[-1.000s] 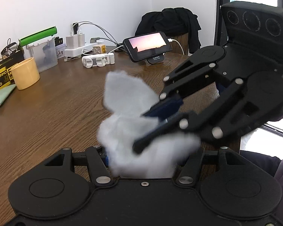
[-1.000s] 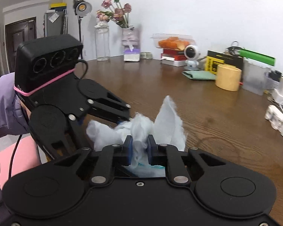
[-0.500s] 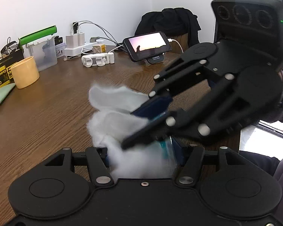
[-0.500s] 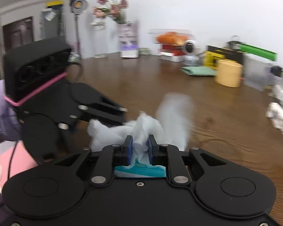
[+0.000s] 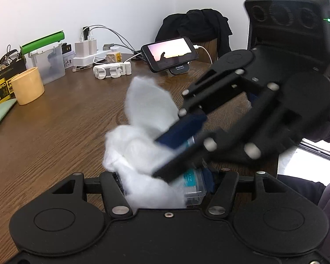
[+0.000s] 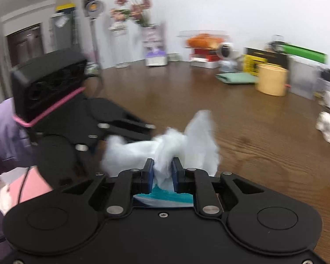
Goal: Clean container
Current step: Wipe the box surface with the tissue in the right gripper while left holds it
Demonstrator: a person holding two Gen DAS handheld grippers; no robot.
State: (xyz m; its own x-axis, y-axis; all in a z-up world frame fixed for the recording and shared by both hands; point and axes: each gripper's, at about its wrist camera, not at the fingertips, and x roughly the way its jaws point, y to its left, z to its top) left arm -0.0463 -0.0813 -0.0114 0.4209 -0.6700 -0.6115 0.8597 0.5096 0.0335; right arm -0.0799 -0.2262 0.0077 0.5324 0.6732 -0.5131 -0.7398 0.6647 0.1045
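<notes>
A small clear container (image 5: pixel 194 188) with a teal label sits between my left gripper's jaws, mostly hidden by a crumpled white tissue (image 5: pixel 143 136). My left gripper (image 5: pixel 165 182) is shut on the container. My right gripper (image 6: pixel 162 169) is shut on the tissue (image 6: pixel 176 145) and presses it down into the container (image 6: pixel 165 194), whose teal label shows below its fingers. In the left wrist view the right gripper (image 5: pixel 176 151) reaches in from the right over the container. In the right wrist view the left gripper's body (image 6: pixel 77 121) is on the left.
A brown wooden table (image 5: pixel 55 132) lies below. At its far edge stand a yellow cup (image 5: pixel 27 85), a clear box with a green lid (image 5: pixel 46 59), chargers and cables (image 5: pixel 88 52), and a phone on a stand (image 5: pixel 171 54). A flower vase (image 6: pixel 154 41) stands at the far side.
My right gripper has shifted with the tissue, first towards me and left, then back out; the tissue's loose flap stands up again. The right wrist view is blurred by motion.
</notes>
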